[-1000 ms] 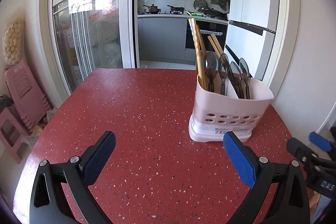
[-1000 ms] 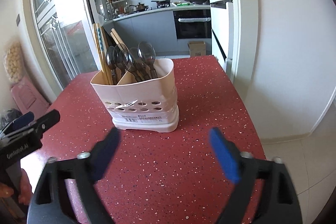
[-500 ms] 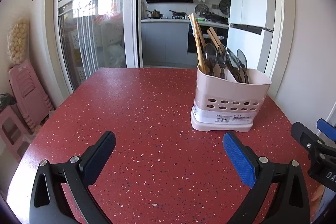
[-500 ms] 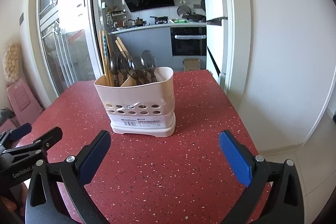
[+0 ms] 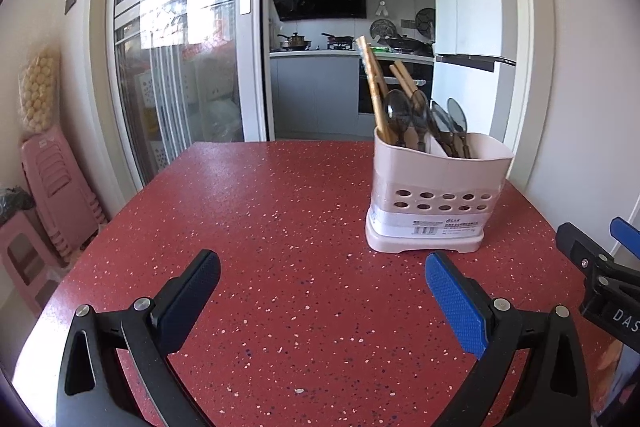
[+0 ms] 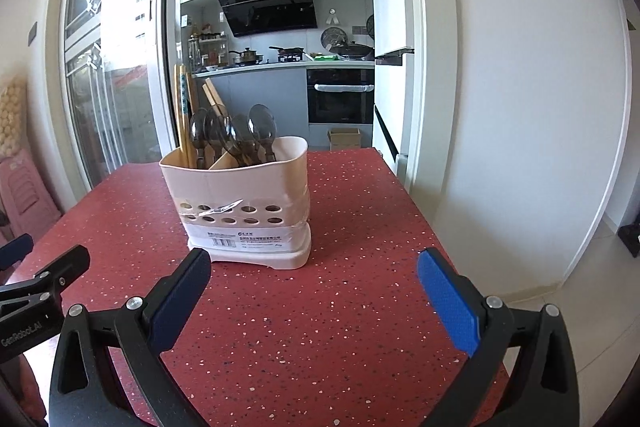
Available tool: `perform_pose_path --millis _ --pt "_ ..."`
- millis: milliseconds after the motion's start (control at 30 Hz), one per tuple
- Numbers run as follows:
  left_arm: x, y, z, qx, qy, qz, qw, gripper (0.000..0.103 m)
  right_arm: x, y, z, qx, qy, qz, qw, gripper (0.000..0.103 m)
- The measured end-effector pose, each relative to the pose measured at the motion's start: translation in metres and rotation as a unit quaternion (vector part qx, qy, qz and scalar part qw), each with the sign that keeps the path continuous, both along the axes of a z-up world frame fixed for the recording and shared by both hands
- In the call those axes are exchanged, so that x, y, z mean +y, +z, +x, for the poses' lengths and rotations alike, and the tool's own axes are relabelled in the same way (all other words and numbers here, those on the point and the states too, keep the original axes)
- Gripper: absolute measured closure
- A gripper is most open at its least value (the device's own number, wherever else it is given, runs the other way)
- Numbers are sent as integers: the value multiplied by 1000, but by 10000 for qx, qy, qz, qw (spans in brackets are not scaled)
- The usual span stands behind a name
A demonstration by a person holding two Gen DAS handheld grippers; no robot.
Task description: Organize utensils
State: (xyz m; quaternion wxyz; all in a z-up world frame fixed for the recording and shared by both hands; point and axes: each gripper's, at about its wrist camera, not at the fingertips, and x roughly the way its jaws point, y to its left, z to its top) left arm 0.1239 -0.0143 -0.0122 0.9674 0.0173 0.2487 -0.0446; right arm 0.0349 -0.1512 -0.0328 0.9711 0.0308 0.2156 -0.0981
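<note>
The left gripper (image 5: 322, 281) is wide open and holds nothing. The right gripper (image 6: 314, 279) is wide open too, and it is also empty. Both hang low over the red table (image 5: 280, 227). A pale pink holder (image 5: 434, 199) stands on the table. From the left gripper it sits ahead of the fingers and off to the right side, just past the tip of the blue right finger (image 5: 454, 301). From the right gripper it sits ahead, a bit to the left, close to the tip of the left finger (image 6: 180, 291). The holder has a wall inside that splits it into parts. Wooden chopsticks (image 6: 182, 115) stand up in the left part. Dark spoons (image 6: 262, 127) stand in it too, some on each side of the wall, as far as I can tell. No loose spoon or chopstick lies on the table where the cameras can see. So the job looks almost done, or fully done. What may be left is to move the spoons that share a part with the chopsticks, if they should all go together.
</note>
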Motion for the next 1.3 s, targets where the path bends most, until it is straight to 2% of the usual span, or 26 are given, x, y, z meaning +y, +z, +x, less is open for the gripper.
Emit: perform_pose_path --millis 467,1300 --pt "-10 -1 -1 -8 -69 139 9999 0 -3 0 -1 -7 3 14 10000 0" --pt "-11 -7 2 106 -59 101 9999 0 -3 1 0 13 32 23 10000 0"
